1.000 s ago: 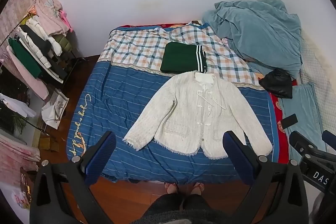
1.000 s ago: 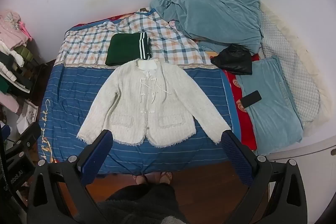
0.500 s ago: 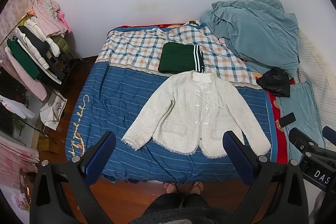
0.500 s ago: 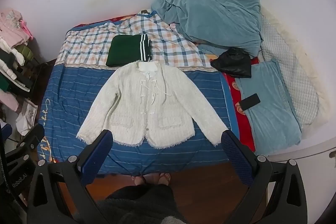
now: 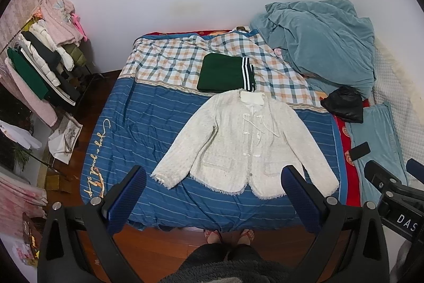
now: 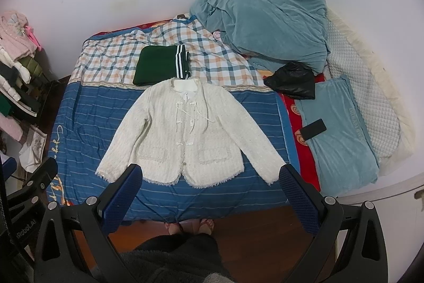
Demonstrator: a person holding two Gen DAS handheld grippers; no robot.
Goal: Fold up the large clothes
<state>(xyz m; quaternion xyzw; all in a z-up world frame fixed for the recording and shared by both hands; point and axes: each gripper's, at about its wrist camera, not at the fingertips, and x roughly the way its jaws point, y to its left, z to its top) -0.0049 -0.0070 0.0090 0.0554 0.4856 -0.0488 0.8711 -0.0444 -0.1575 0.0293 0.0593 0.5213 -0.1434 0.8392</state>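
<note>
A cream tweed jacket (image 5: 246,145) lies flat and face up on the blue striped bedspread (image 5: 148,123), sleeves spread to both sides; it also shows in the right wrist view (image 6: 185,134). A folded dark green garment (image 5: 225,73) with white stripes lies just beyond its collar, also seen in the right wrist view (image 6: 159,68). My left gripper (image 5: 214,192) is open and empty, held high above the bed's near edge. My right gripper (image 6: 209,190) is open and empty at the same height.
A heaped teal blanket (image 5: 318,44), a black bag (image 5: 343,108), a teal pillow (image 6: 341,131) and a phone (image 6: 314,129) lie on the right of the bed. A loaded clothes rack (image 5: 39,65) stands at the left. The person's feet (image 5: 228,235) stand on the wood floor.
Both grippers have drifted slightly, so the bed sits a little lower and more to the left in the views. The jacket has not moved.
</note>
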